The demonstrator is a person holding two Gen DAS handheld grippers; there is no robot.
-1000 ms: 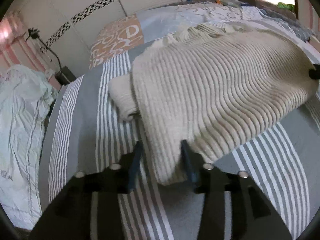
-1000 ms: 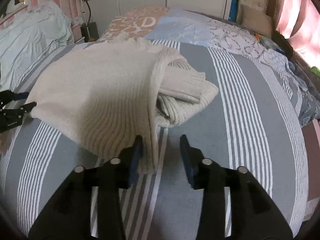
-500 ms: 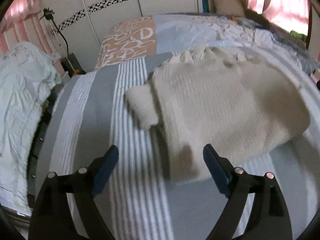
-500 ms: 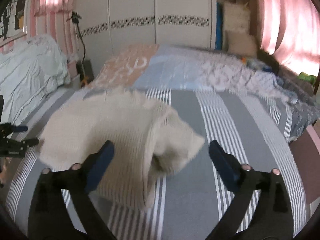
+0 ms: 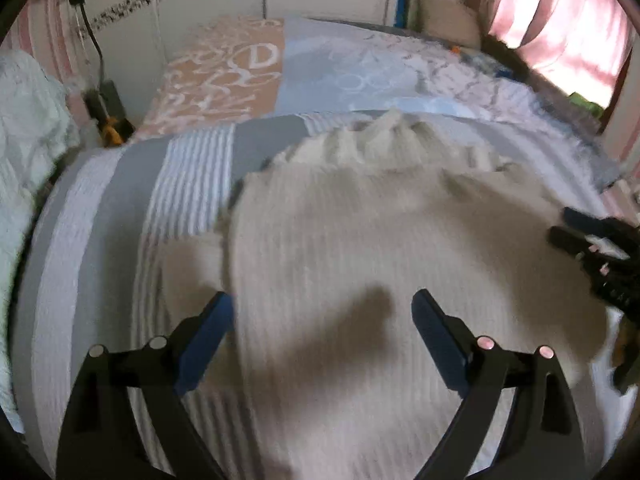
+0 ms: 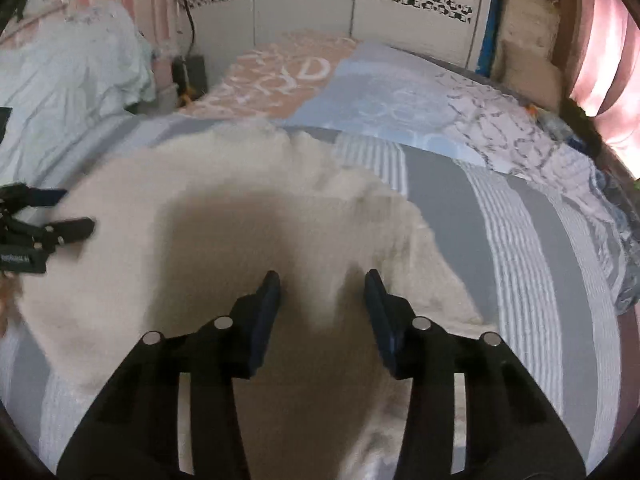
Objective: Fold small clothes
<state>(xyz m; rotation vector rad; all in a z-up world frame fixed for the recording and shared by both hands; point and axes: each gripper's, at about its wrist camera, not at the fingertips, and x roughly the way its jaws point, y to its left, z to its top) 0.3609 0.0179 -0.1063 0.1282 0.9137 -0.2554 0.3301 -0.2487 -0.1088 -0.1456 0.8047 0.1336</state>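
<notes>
A cream ribbed sweater (image 5: 360, 260) lies folded on the grey-and-white striped bed (image 5: 100, 260), filling the middle of both views. The left gripper (image 5: 323, 310) hovers over its near left part with jaws spread wide and nothing between them; the left jaw tip hangs just past the sweater's edge, above a sleeve end (image 5: 192, 264) that sticks out sideways. The right gripper (image 6: 323, 286) hovers over the sweater's right half, jaws parted less widely and also empty, with dark shadows on the knit below.

The left view shows that sleeve end and the bunched, scalloped far hem (image 5: 384, 136); the right view shows instead the sweater's right edge (image 6: 436, 264), where thicker folded layers bulge onto the grey stripe. Each view catches the other gripper at its border (the right one at the left view's right side (image 5: 596, 256), the left one at the right view's left side (image 6: 36, 232)), both over the sweater's outer edges.

Beyond lie a peach lettered pillow (image 5: 224, 76), a pale blue one (image 5: 340, 64), a white wardrobe (image 6: 360, 0), pink curtains (image 5: 560, 20) and a heap of pale bedding (image 6: 68, 72) at the left.

Both frames are motion-blurred, so the rib pattern is faint, and whether either gripper touches the knit cannot be told. The sweater's near edge is hidden behind the gripper bodies.
</notes>
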